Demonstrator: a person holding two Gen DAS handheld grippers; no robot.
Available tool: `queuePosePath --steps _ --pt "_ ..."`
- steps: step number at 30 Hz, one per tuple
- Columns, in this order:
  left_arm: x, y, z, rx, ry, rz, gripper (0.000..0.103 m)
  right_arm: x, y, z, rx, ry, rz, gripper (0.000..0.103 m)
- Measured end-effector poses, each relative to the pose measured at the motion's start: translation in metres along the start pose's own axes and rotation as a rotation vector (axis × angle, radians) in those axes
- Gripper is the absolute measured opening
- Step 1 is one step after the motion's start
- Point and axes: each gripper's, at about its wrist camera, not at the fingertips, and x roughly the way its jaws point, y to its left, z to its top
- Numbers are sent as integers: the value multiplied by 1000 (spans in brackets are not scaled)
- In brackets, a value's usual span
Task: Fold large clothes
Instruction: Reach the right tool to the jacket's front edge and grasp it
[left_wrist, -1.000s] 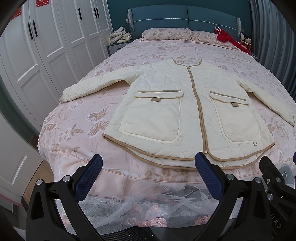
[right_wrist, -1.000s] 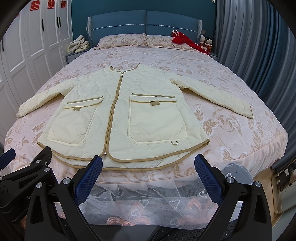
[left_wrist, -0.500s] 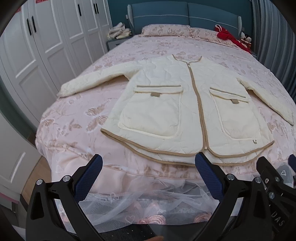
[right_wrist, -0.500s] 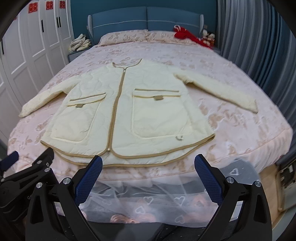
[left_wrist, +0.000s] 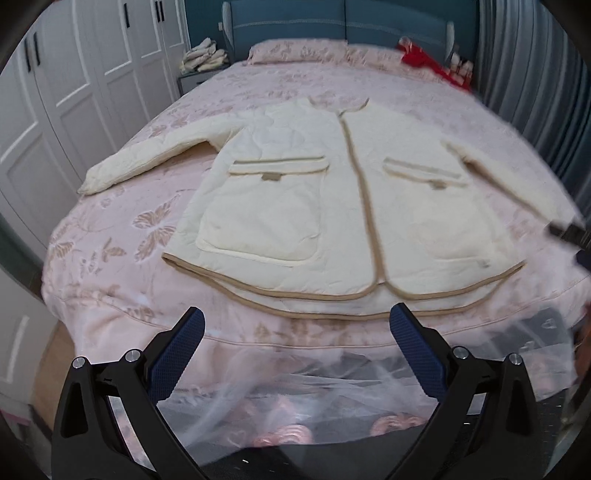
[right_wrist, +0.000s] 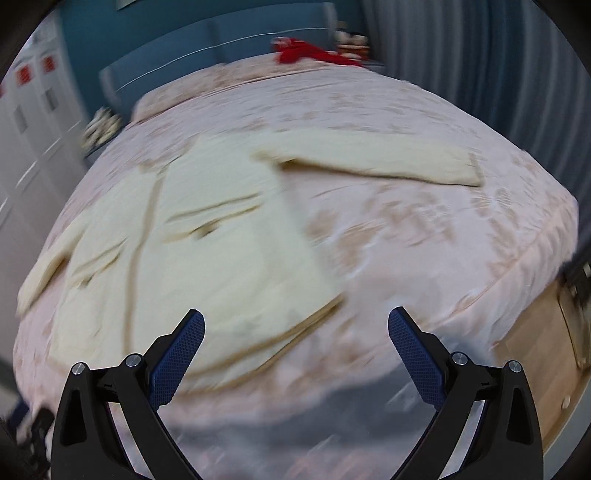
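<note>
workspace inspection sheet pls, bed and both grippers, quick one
surface: bed with pink floral cover, lace skirt at its foot
job's things: cream jacket lies flat, front up, sleeves spread, unfolded
clutter: red item by the pillows
grippers: left gripper open, empty; right gripper open, empty, view blurred
cables: nothing seen
surroundings: white wardrobe, nightstand with a pale pile, grey curtain

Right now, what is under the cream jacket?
The jacket lies flat on the pink floral bedspread, which shows all around it. Whatever lies beneath the jacket itself is covered.
</note>
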Motion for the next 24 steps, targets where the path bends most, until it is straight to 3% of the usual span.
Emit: queuePosePath --steps 4,7,11,18,21,24 --pt "28 3 24 -44 46 26 98 41 -73 54 183 -10 -28 98" --pt "46 4 49 -48 29 56 98 73 -121 88 284 -13 -61 98" --pt "71 5 90 -57 -6 142 98 113 -164 123 326 -21 -115 98" --pt "116 12 139 -144 14 207 98 173 -230 162 438 -14 -202 97" --pt "128 10 146 -139 17 217 98 194 -248 168 489 11 -199 86" --pt "140 9 150 -131 27 223 98 209 -250 170 509 38 -160 67"
